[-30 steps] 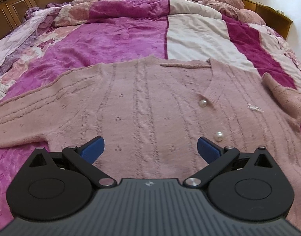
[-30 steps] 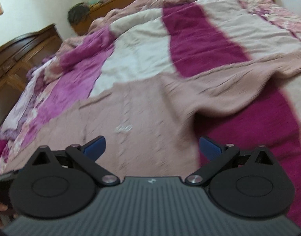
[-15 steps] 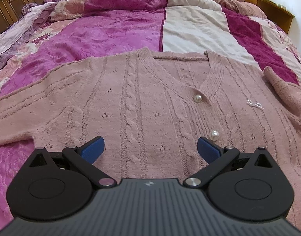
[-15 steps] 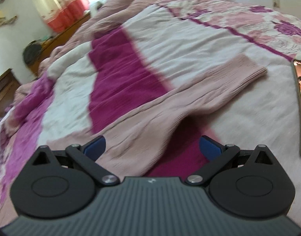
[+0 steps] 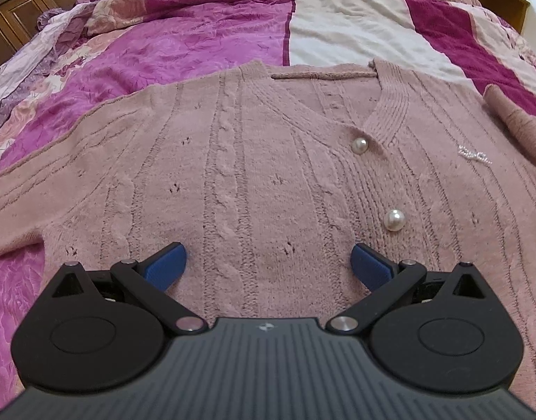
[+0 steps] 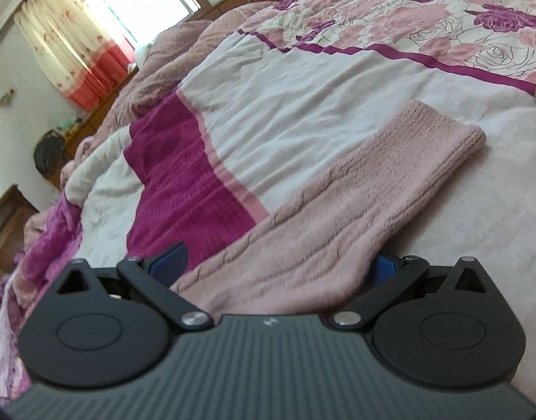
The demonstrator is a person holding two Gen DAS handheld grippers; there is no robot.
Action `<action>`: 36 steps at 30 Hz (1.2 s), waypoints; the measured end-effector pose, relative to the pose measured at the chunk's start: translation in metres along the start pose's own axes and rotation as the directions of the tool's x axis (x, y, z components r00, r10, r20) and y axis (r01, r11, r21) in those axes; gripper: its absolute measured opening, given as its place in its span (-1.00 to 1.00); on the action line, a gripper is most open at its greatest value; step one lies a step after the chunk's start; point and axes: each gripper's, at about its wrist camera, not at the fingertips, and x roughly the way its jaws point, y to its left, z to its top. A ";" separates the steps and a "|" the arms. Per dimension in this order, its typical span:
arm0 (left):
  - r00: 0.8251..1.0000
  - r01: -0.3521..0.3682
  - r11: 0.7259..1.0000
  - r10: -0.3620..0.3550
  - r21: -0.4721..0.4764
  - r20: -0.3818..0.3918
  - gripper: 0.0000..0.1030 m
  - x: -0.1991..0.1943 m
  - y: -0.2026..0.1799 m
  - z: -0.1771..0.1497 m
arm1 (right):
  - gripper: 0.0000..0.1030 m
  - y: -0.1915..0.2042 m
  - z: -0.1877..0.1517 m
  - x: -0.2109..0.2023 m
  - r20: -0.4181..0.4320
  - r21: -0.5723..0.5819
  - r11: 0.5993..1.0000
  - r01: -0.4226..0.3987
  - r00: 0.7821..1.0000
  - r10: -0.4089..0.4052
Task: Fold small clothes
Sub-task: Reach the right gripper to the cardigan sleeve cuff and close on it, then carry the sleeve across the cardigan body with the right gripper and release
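A pink knitted cardigan [image 5: 253, 175] lies face up and spread flat across a bed's patchwork quilt [image 5: 204, 42], its V-neck towards the far end and two pearl buttons [image 5: 395, 219] fastened down the front; the left gripper [image 5: 268, 266] hovers low over the cardigan's lower front, blue fingers [image 5: 164, 262] spread wide and holding nothing. On the quilt's white panel, one sleeve [image 6: 355, 210] stretches out with its ribbed cuff [image 6: 439, 140] farthest off; the right gripper [image 6: 278, 266] stands spread around the sleeve's near part, not pinching it
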 end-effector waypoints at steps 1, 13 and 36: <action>1.000 -0.001 1.000 0.001 -0.001 -0.001 1.00 0.001 0.000 0.000 | 1.00 -0.001 0.001 0.001 0.006 0.005 1.000 -0.003 1.000 0.003; 1.000 0.005 1.000 -0.005 -0.005 0.009 1.00 0.004 0.001 -0.004 | -0.79 0.002 0.006 -0.007 0.042 -0.065 0.996 0.067 0.997 -0.065; 0.995 0.033 0.997 -0.026 -0.074 0.095 1.00 -0.048 0.043 -0.007 | -0.82 0.119 0.031 -0.136 0.295 -0.329 0.944 0.009 0.951 0.093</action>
